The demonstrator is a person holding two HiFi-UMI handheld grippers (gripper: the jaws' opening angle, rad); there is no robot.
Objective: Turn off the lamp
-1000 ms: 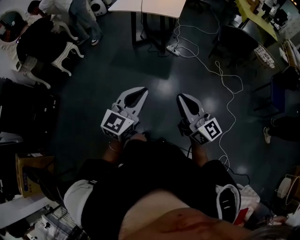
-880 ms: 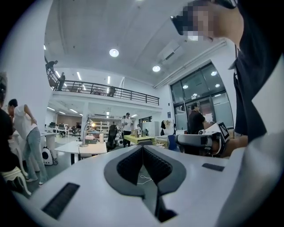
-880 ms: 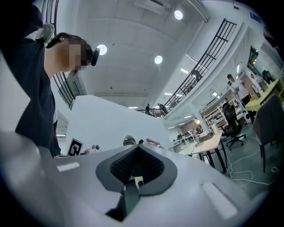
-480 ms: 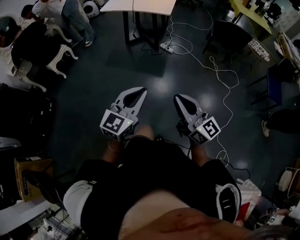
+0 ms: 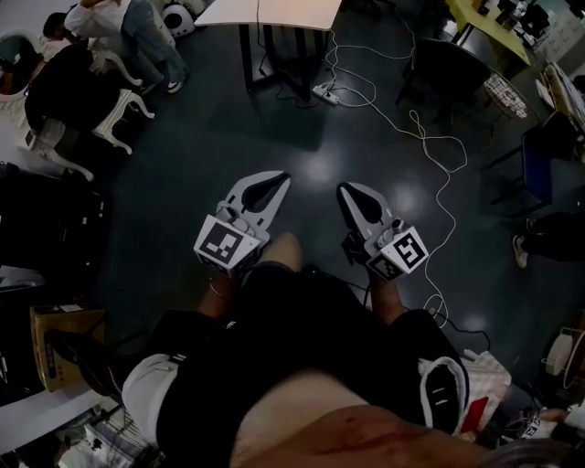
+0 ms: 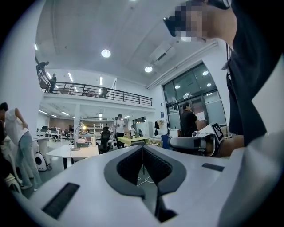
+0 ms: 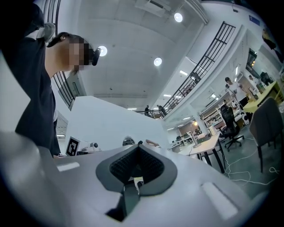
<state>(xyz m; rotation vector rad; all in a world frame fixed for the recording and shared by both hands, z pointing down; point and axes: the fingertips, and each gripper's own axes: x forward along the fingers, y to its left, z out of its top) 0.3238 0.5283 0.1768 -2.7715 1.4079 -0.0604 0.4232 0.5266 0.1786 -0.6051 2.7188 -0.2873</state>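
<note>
Jaws, head view: left gripper (image 5: 280, 177) and right gripper (image 5: 346, 189) both taper to closed tips, side by side above the wearer's knee (image 5: 283, 249), holding nothing.
Ahead, head view: open dark floor (image 5: 183, 183) lies between the grippers and the white bench (image 5: 274, 11), which the frame's top edge cuts off; the lamp cannot be made out here.
Clutter, head view: a white cable (image 5: 439, 144) loops over the floor from a power strip (image 5: 325, 91) beside the bench legs. A dark chair (image 5: 452, 69) stands to the right, and a seat with white carved legs (image 5: 128, 101) and people (image 5: 146, 32) are to the left.
Jaws, left gripper view: pads pressed together along one thin seam, gripping nothing.
Lamp, left gripper view: the lamp (image 6: 77, 137) stands on the bench (image 6: 73, 151), well apart and left of the jaw line, its head glowing.
Around, left gripper view: an office chair (image 6: 105, 139) sits just right of the bench, with a yellow-green table (image 6: 131, 140) further right. The right gripper (image 6: 173, 142) reaches in from the right.
Jaws, right gripper view: pads shut on each other.
Lamp, right gripper view: the lamp (image 7: 195, 133) is lit on the bench (image 7: 205, 145), well apart and right of the jaws.
Around, right gripper view: the office chair (image 7: 230, 122) stands beyond the bench, and the cable (image 7: 242, 170) trails on the floor below it.
</note>
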